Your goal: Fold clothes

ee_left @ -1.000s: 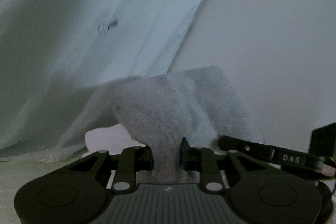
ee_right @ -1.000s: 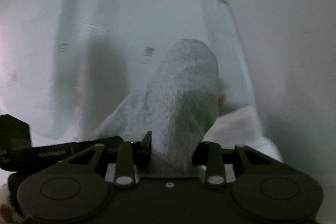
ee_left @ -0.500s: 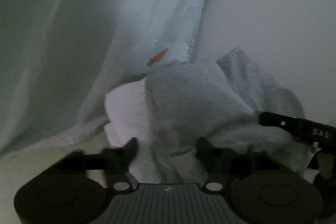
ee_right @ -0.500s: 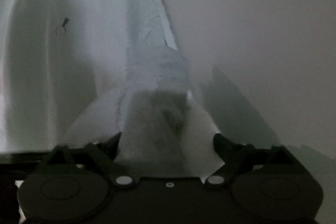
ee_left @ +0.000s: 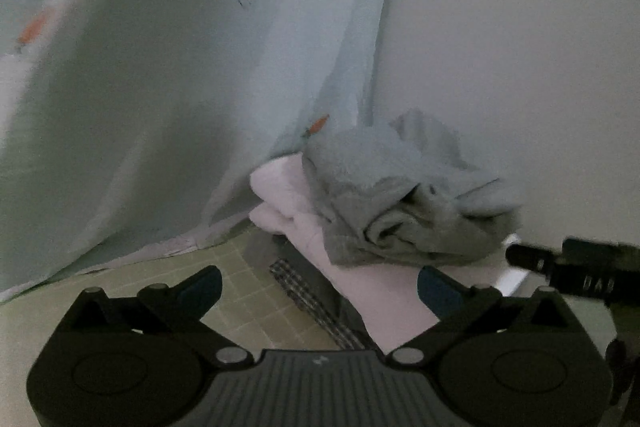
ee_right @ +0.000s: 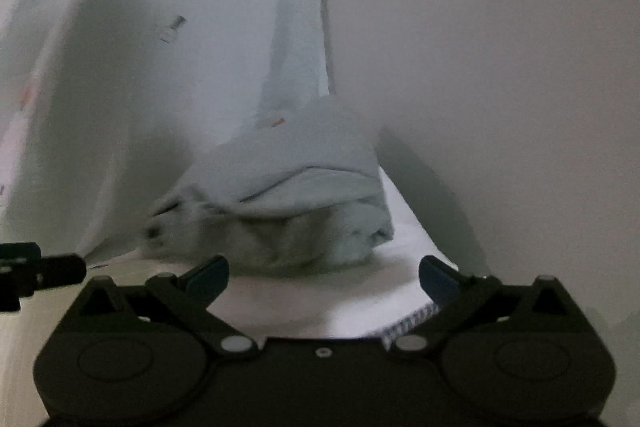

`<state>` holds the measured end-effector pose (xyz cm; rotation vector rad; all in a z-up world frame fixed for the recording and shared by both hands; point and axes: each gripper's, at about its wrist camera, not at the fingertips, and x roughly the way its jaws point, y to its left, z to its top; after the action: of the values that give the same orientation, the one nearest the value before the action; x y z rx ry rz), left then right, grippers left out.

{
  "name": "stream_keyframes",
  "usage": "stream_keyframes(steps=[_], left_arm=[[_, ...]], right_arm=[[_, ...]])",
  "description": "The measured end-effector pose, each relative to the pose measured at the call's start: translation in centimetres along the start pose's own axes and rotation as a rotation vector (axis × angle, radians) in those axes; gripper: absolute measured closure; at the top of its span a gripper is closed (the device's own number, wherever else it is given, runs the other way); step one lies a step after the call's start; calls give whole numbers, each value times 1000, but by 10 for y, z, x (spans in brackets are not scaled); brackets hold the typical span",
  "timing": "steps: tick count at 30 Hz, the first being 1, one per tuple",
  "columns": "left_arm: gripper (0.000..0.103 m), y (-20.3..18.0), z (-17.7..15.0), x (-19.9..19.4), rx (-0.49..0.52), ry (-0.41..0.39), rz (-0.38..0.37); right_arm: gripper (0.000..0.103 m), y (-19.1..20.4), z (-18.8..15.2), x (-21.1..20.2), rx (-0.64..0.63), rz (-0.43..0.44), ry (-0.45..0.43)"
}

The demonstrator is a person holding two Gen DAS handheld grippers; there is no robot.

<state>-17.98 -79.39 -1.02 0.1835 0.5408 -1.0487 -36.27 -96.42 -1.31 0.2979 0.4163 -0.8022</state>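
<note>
1. Since a second ago both grippers have let go of the grey cloth, which was pinched between each pair of fingers and now lies free.
2. Left wrist view: the left gripper (ee_left: 318, 281) is spread wide with nothing between its fingers. The grey cloth (ee_left: 400, 203) sits crumpled, in loose rolls and creases, on top of a pale pink folded garment (ee_left: 280, 195), ahead and slightly right.
3. A light blue hanging sheet (ee_left: 200, 87) with small orange carrot prints fills the left; a yellow-green grid mat (ee_left: 248, 291) and a checked strip (ee_left: 308, 299) lie near.
4. The black bar at right carries blurred white letters that I cannot read reliably.
5. Right wrist view: the right gripper (ee_right: 324, 275) is equally wide apart and empty. The grey cloth (ee_right: 280, 211) lies bunched just beyond the fingertips on white fabric (ee_right: 340, 303).
</note>
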Motion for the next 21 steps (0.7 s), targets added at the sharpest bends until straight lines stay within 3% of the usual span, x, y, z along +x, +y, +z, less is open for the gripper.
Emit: stream_keyframes(steps=[4,12,21], left_arm=[[0,-5,-18,-54,1,-41,-8],[0,1,-54,-140,114,-53,1],[0,42,-92,-208,107,-39,-69]], right_arm=[[0,28,-14,-54,-2,-48,-50],[0,80,-52,-154,-9,-139,-105],[0,143,-111,-225,19,-203,-63]])
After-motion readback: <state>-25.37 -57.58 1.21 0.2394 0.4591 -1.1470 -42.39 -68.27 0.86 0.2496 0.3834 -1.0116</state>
